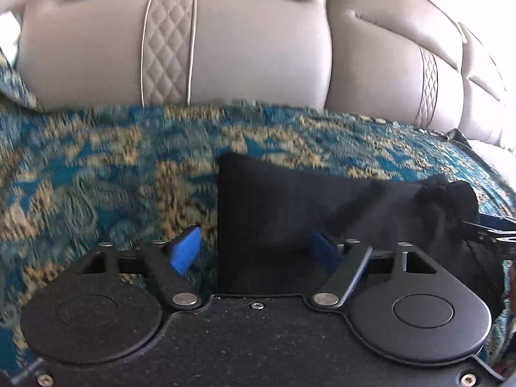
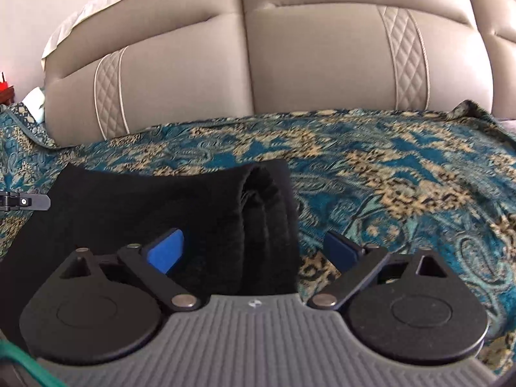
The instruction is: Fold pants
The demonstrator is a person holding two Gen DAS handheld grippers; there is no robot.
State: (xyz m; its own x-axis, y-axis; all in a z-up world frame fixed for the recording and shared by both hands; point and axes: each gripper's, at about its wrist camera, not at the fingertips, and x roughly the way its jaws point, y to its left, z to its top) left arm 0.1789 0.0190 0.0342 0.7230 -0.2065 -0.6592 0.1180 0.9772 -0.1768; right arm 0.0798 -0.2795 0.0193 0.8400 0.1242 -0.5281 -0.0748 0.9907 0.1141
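Note:
The black pants (image 1: 290, 206) lie folded into a compact block on the patterned cover. In the left wrist view their straight left edge runs up between the blue pads (image 1: 185, 248) of my left gripper (image 1: 254, 248), which is open and does not press the cloth. In the right wrist view the pants (image 2: 145, 203) show their stacked, rolled layers (image 2: 261, 213) at the right end. My right gripper (image 2: 253, 251) stands wide open around that end, one pad (image 2: 164, 253) over the black cloth and the other over the cover. Neither gripper holds anything.
A teal and gold patterned cover (image 2: 403, 187) spreads over the seat of a beige leather sofa, with its quilted backrest (image 1: 225, 48) just behind. A part of the other gripper shows at the frame edge (image 1: 490, 232) (image 2: 22, 201). A small red object (image 2: 4, 85) sits far left.

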